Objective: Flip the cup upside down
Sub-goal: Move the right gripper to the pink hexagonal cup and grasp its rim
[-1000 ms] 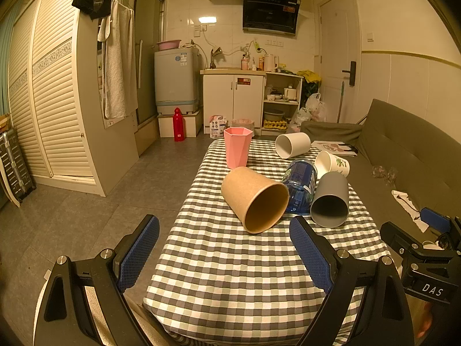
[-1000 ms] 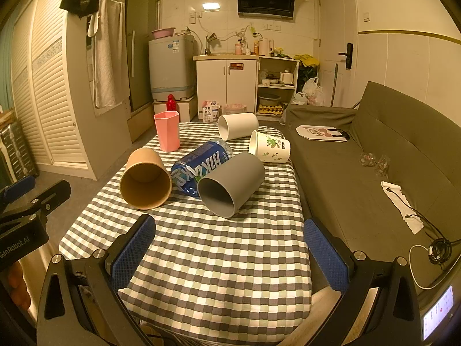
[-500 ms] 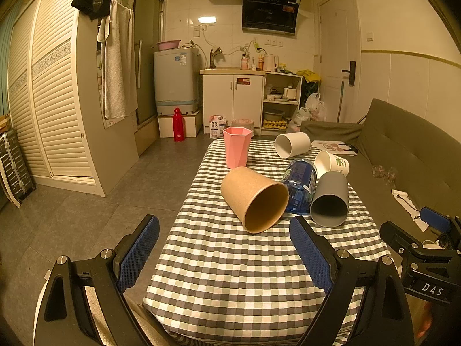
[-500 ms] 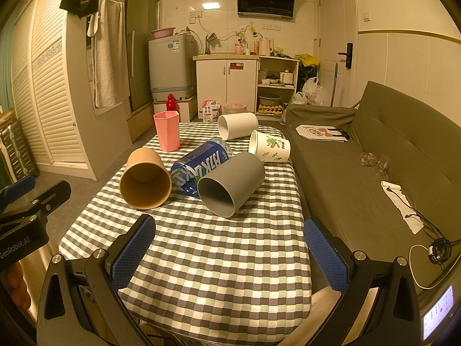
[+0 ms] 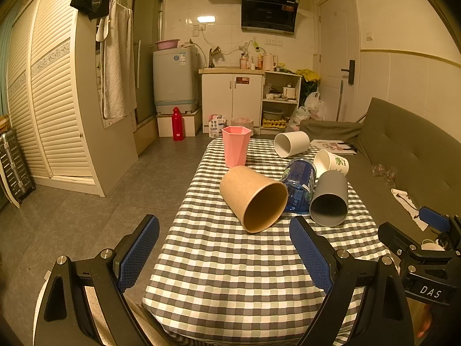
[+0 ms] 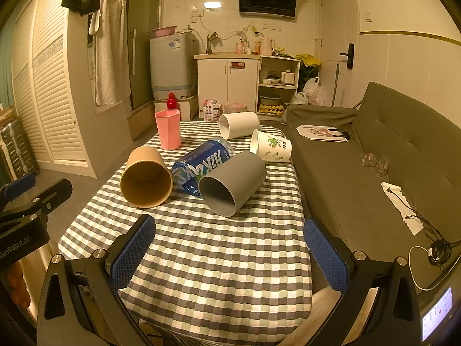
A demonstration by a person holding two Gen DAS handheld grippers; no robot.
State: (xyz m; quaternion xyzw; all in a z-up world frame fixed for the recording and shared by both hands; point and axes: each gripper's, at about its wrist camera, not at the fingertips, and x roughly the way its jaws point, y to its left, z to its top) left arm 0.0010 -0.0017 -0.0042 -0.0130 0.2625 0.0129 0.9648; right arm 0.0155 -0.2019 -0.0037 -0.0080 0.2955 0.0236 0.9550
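Note:
Several cups lie on a checked tablecloth (image 5: 230, 274) (image 6: 230, 259). A brown paper cup (image 5: 253, 197) (image 6: 145, 180) lies on its side, mouth toward me. A grey cup (image 5: 330, 199) (image 6: 233, 183) lies on its side beside a blue bottle (image 5: 299, 183) (image 6: 203, 164). A white printed cup (image 5: 331, 163) (image 6: 270, 150) and a plain white cup (image 5: 291, 143) (image 6: 239, 125) lie farther back. A pink cup (image 5: 235, 145) (image 6: 168, 129) stands upright. My left gripper (image 5: 224, 255) and right gripper (image 6: 229, 255) are both open and empty, short of the cups at the near table edge.
A grey sofa (image 5: 403, 155) (image 6: 389, 155) runs along the table's right side, with cables and cloth on it. Tiled floor (image 5: 100, 201) lies to the left. Louvred doors, a washing machine (image 5: 174, 79) and a kitchen counter stand behind.

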